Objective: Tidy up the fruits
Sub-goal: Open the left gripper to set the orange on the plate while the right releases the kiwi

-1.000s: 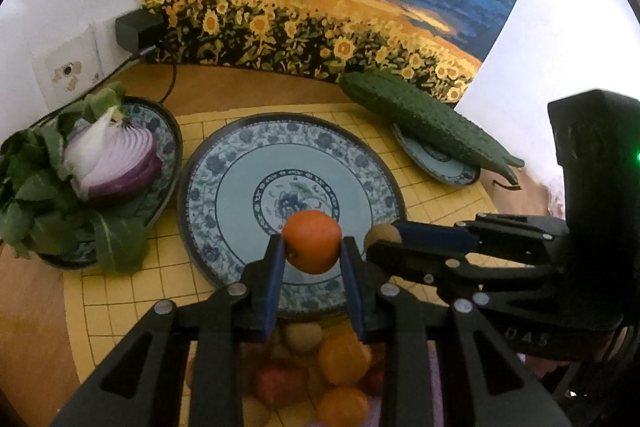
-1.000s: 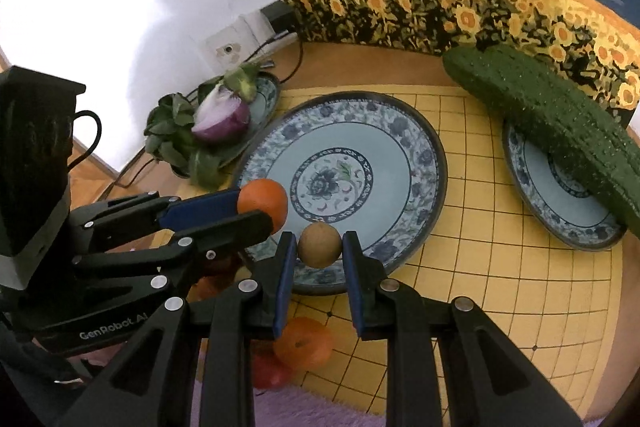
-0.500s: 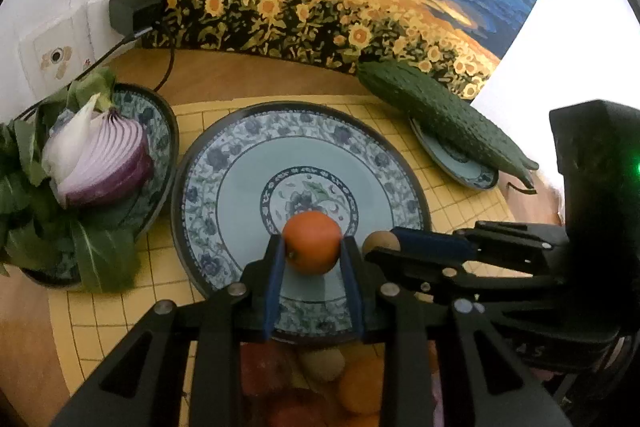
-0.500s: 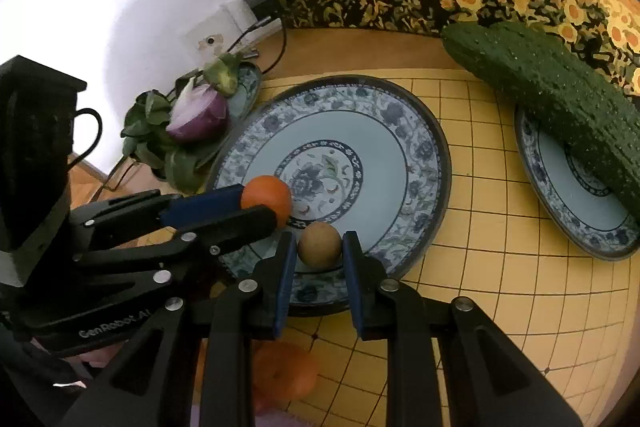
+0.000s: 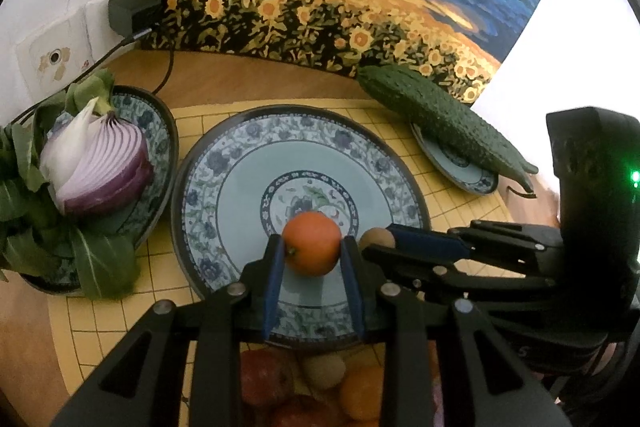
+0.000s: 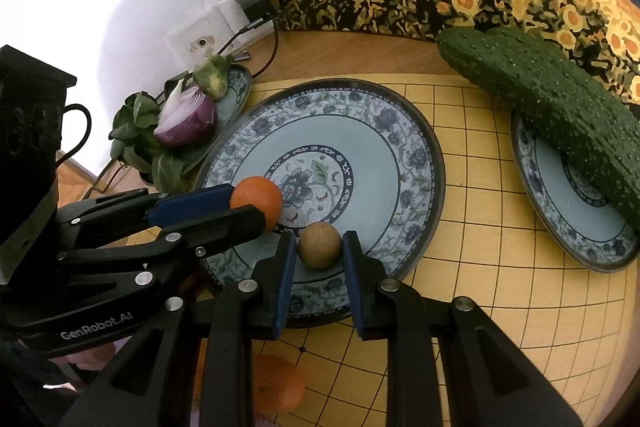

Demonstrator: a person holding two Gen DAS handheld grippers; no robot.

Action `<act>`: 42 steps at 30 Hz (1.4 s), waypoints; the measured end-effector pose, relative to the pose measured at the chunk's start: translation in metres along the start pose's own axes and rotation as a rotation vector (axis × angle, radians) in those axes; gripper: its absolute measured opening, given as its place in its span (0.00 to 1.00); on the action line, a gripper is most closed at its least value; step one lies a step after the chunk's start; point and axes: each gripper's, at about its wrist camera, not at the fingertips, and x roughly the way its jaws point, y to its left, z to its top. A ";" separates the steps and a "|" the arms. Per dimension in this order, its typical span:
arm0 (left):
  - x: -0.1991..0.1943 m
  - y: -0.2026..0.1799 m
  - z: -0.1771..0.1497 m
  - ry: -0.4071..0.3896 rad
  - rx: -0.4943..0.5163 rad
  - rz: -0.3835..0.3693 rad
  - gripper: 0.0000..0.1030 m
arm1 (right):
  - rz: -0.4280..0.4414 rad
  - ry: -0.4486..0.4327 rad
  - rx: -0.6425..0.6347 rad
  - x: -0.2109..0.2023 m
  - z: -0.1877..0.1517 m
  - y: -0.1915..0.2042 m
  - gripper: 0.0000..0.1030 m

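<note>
We see left gripper (image 5: 312, 255) clamping orange (image 5: 312, 243) | right gripper (image 6: 319, 253) clamping brown fruit (image 6: 319, 245) | both over big plate (image 6: 400, 147)

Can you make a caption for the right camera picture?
Right hand-held gripper holds a small round brown fruit over the large blue floral plate.

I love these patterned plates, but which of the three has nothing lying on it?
The large middle plate. The left plate carries a halved red onion and greens; the right plate carries the cucumber.
</note>
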 end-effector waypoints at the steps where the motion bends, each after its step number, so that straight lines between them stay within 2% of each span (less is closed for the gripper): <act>1: 0.000 0.000 -0.001 0.001 0.000 0.001 0.29 | 0.001 0.001 0.002 0.000 0.000 0.000 0.24; 13: -0.007 0.006 -0.012 0.010 -0.040 -0.018 0.29 | -0.006 0.007 -0.002 -0.001 -0.007 0.012 0.24; 15: -0.008 0.007 -0.013 0.011 -0.039 -0.016 0.31 | -0.006 0.005 0.000 -0.002 -0.009 0.013 0.24; 20: -0.012 0.012 -0.012 -0.006 -0.043 -0.013 0.50 | -0.013 0.011 0.003 -0.003 -0.009 0.014 0.25; 25: -0.013 0.014 -0.011 -0.008 -0.041 -0.005 0.50 | -0.060 0.010 -0.048 -0.003 -0.010 0.021 0.25; 27: -0.015 0.015 -0.011 -0.015 -0.052 -0.009 0.55 | -0.064 0.018 -0.062 -0.003 -0.010 0.024 0.28; 29: -0.017 0.014 -0.010 -0.022 -0.051 -0.010 0.59 | -0.068 0.021 -0.070 -0.003 -0.010 0.028 0.38; 38: -0.027 0.010 -0.011 -0.047 -0.042 -0.008 0.71 | -0.088 0.017 -0.088 -0.009 -0.011 0.034 0.54; 42: -0.033 0.009 -0.009 -0.064 -0.039 -0.006 0.73 | -0.098 0.005 -0.080 -0.016 -0.011 0.033 0.57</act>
